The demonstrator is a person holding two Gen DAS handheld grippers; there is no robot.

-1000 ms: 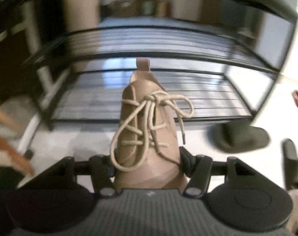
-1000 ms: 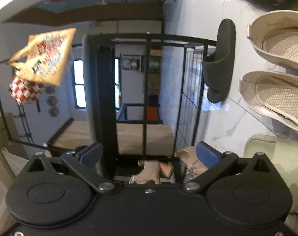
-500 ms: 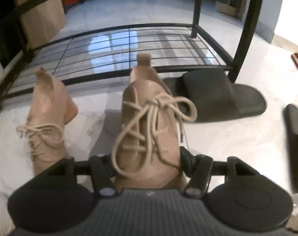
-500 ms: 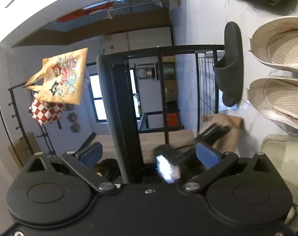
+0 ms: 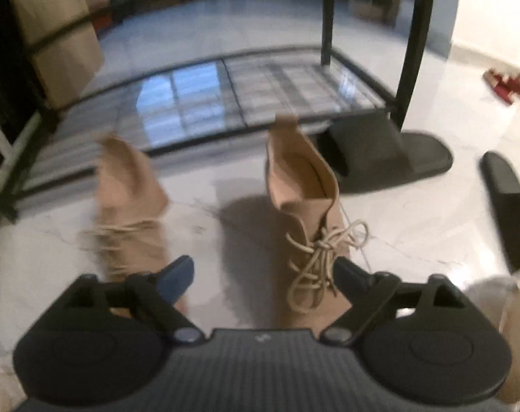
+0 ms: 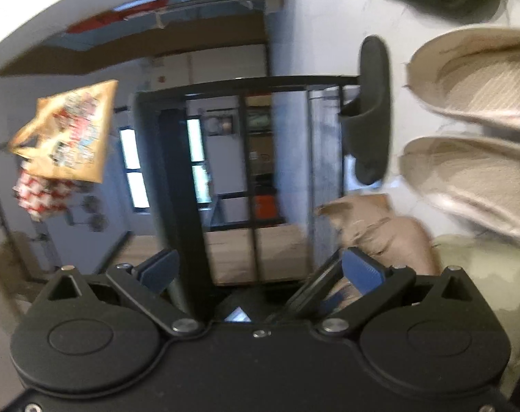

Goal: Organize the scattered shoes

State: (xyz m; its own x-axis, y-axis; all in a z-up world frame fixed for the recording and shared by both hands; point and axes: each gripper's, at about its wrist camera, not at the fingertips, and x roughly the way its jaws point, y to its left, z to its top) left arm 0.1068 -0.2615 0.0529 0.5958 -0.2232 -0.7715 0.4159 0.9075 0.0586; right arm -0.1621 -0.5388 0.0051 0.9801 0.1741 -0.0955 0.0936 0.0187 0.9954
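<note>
Two tan lace-up ankle boots stand on the white marble floor in front of the black wire shoe rack [image 5: 225, 79]. The right boot [image 5: 308, 206] stands by the right finger of my left gripper [image 5: 265, 267], which is open and empty. The left boot [image 5: 129, 202] is blurred, just beyond the left finger. In the right wrist view a tan boot [image 6: 376, 230] lies past my right gripper [image 6: 260, 264], which is open and empty. The rack's black frame [image 6: 181, 206] runs between its fingers.
Black slides lie by the rack's right post [image 5: 380, 151] and at the right edge [image 5: 510, 192]. Red shoes [image 5: 507, 82] lie far right. The right wrist view shows a black slide [image 6: 373, 110], two beige slip-ons [image 6: 479, 79], and a hanging yellow bag [image 6: 67, 134].
My left gripper has opened and let go of the right boot, which now stands on the floor beside the other boot. The left gripper has pulled back. The right wrist view shifted slightly.
</note>
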